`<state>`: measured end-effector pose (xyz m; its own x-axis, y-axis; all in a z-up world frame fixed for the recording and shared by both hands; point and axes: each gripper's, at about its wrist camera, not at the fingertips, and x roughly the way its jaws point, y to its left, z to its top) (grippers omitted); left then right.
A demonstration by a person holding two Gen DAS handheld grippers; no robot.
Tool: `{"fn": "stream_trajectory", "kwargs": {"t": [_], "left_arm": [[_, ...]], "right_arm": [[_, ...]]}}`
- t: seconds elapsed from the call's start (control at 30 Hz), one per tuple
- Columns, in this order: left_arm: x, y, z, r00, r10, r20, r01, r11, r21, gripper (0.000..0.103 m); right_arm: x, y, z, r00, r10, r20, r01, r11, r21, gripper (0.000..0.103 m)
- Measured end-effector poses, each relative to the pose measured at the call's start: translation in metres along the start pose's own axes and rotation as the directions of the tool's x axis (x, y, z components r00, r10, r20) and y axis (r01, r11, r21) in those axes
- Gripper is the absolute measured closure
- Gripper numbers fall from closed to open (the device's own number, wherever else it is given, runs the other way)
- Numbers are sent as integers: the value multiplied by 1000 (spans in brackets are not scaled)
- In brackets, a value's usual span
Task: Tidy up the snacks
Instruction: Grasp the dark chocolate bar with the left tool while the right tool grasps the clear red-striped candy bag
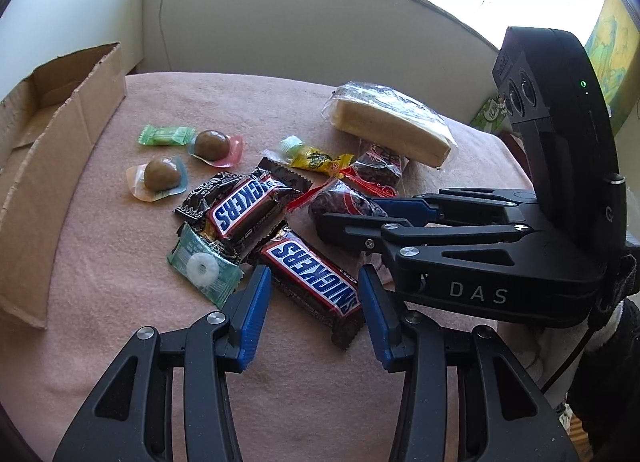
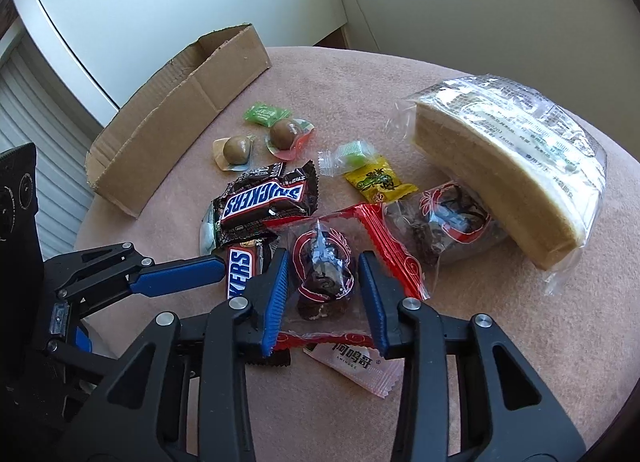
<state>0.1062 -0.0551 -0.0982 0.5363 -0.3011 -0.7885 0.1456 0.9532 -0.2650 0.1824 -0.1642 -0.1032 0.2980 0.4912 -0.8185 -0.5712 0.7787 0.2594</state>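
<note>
Both pairs of jaws stand partly spread. Those of the left gripper [image 1: 316,302] straddle the nearer Snickers bar [image 1: 310,276], pads just beside its wrapper; whether they press it I cannot tell. Those of the right gripper [image 2: 324,298] flank a red-trimmed dark sweet [image 2: 324,266], a gap showing on each side. A cardboard box [image 2: 180,117] at the table's [image 2: 480,342] far left edge shows nothing inside. Counted: two Snickers bars, two red-trimmed sweets, two brown ball candies [image 1: 162,173], one wrapped sponge cake [image 2: 504,165].
</note>
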Motion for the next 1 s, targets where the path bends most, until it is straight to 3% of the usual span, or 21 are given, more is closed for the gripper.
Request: {"fn": "stream_trajectory", "kwargs": {"t": [0.5, 0.57, 0.67, 1.0], "left_arm": [[47, -19, 21, 1000, 18, -5, -18, 1000, 3, 54], [53, -19, 25, 1000, 15, 0, -15, 1000, -4, 68], [58, -14, 33, 1000, -2, 4, 2, 1000, -13, 75], [17, -5, 16, 998, -31, 50, 29, 999, 41, 82]], "right_arm": [[-14, -23, -11, 1000, 16, 26, -19, 993, 113, 68], [-16, -24, -12, 999, 12, 32, -16, 992, 126, 68], [-19, -28, -15, 999, 8, 43, -14, 988, 153, 68], [-36, -22, -26, 995, -37, 90, 18, 979, 204, 68]]}}
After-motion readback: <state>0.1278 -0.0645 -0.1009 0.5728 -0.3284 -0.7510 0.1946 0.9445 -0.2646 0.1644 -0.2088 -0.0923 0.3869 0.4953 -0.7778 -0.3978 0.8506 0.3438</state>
